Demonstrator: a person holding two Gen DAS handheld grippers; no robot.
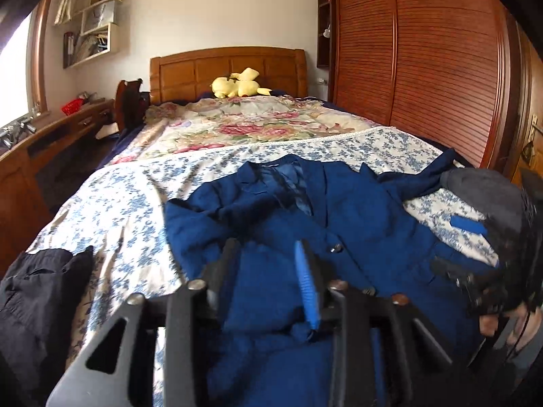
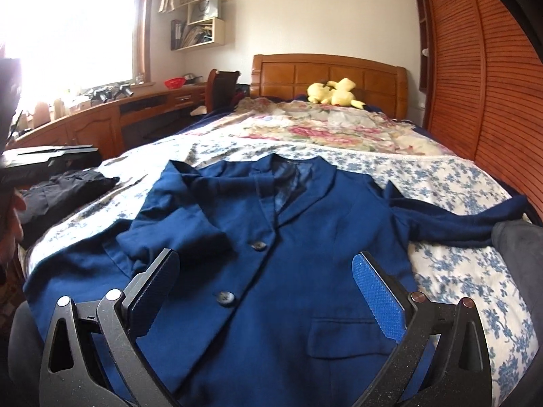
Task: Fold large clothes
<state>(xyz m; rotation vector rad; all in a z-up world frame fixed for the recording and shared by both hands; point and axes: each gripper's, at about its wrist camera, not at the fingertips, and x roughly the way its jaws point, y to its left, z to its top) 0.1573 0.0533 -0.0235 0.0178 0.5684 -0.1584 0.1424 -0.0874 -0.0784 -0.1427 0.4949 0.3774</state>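
Note:
A blue blazer point(image 2: 305, 237) lies face up on the bed, collar toward the headboard. Its left sleeve point(image 2: 176, 217) is folded across the chest; the other sleeve point(image 2: 454, 220) stretches out to the right. It also shows in the left wrist view point(image 1: 339, 210). My left gripper point(image 1: 268, 254) hovers low over the blazer's left side with its jaws partly apart and nothing visibly clamped. My right gripper point(image 2: 268, 271) is wide open above the blazer's lower front, near the two buttons point(image 2: 225, 298). The right gripper also shows in the left wrist view point(image 1: 475, 247).
A black garment point(image 1: 40, 302) lies at the bed's left edge, also in the right wrist view point(image 2: 68, 186). A floral quilt point(image 1: 244, 125) and a yellow plush toy point(image 1: 237, 84) are near the headboard. A wooden desk point(image 2: 101, 125) runs along the left; a wardrobe point(image 1: 424, 68) stands on the right.

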